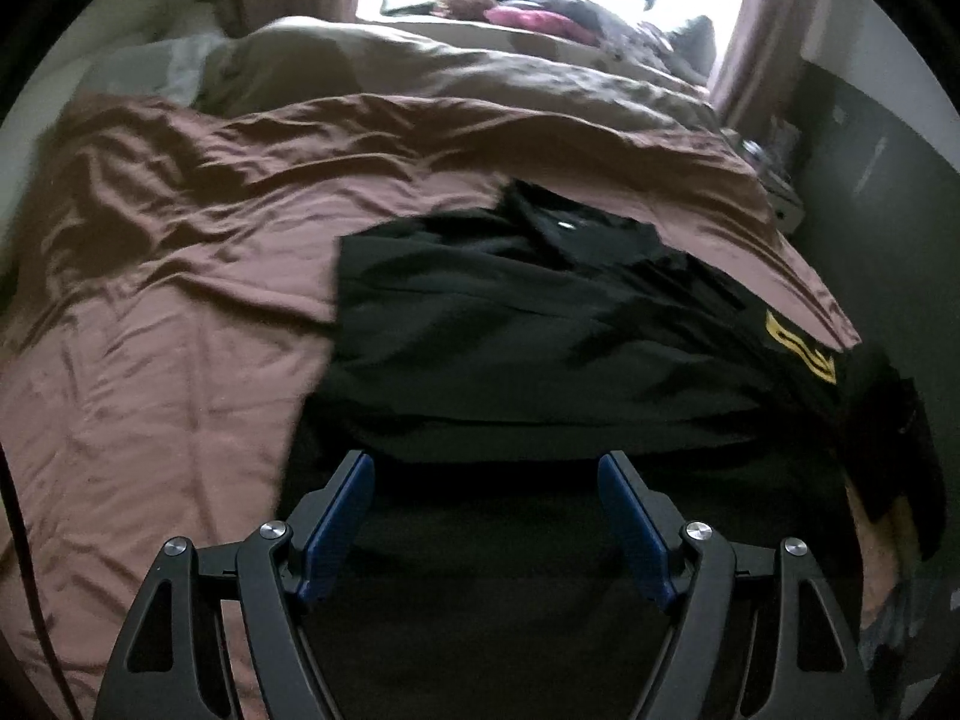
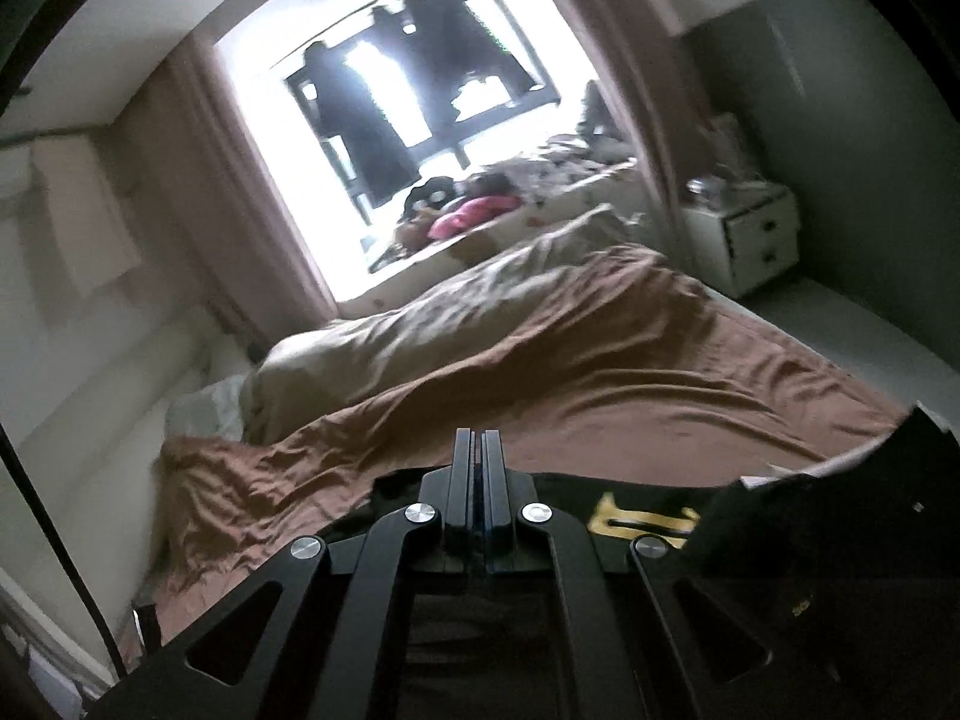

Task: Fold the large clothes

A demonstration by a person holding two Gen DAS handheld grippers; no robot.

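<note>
The bed [image 1: 180,276] under its brown sheet lies bare and wide to my left, with a rumpled beige duvet [image 1: 420,78] toward the window. The black garment [image 1: 540,324] lies at the bed's right edge, one part hanging over it. My left gripper [image 1: 486,468] hovers open just above its near hem, empty. My right gripper [image 2: 478,450] is closed, nothing visibly between its fingers, the garment below it.

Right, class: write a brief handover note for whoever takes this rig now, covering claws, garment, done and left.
Left claw: open, empty, above the black garment.
Right claw: shut, nothing visibly held.
Garment: on the brown sheet at the bed's near right corner, partly folded, yellow print showing, one edge hanging over the side.
Done: first folds, apparently.
Left: tuck in the hanging edge, finish folding.
</note>
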